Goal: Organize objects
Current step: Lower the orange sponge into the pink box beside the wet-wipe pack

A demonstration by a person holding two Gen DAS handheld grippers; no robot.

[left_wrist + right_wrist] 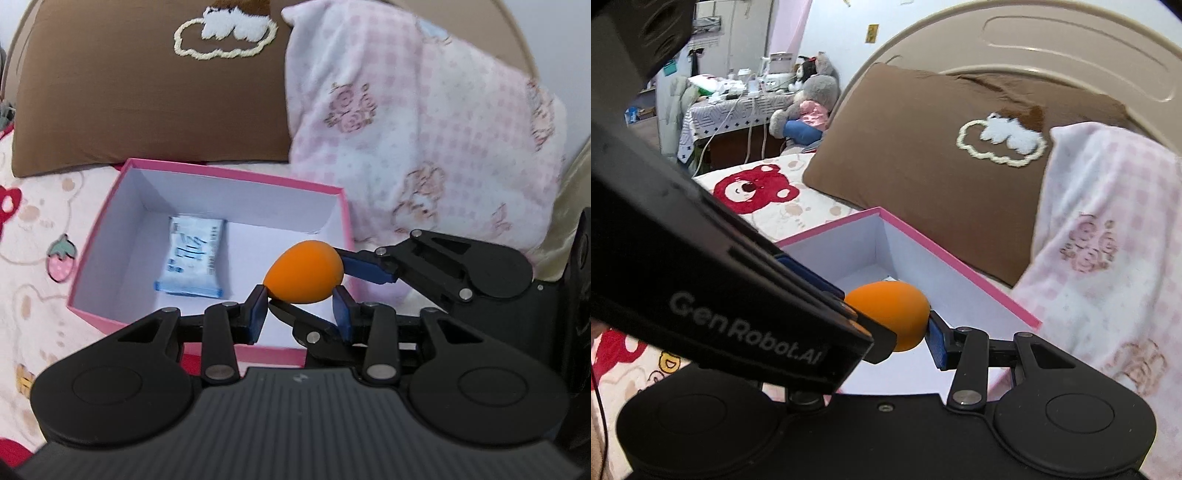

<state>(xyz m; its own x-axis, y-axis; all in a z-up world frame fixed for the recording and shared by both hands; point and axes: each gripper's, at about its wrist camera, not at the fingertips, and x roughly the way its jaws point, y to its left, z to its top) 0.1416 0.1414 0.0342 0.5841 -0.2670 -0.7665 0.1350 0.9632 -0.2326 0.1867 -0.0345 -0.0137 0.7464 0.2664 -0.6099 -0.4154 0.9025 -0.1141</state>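
The right gripper (341, 275) pinched the orange sponge (304, 271) over the pink box (229, 173); the left gripper (301, 314) bracketed it, seemingly unclamped. Crowded fingers risked knocking it outside.

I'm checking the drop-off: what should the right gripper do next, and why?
Probably open the right gripper: the sponge it pinches hangs over the bare floor of the box, to the right of the packet. The left gripper looks open just beneath it.

"GenRobot.AI" stood in grey letters on the black left gripper body (738, 332); print on the blue-white sachet (192, 258) was unreadable.
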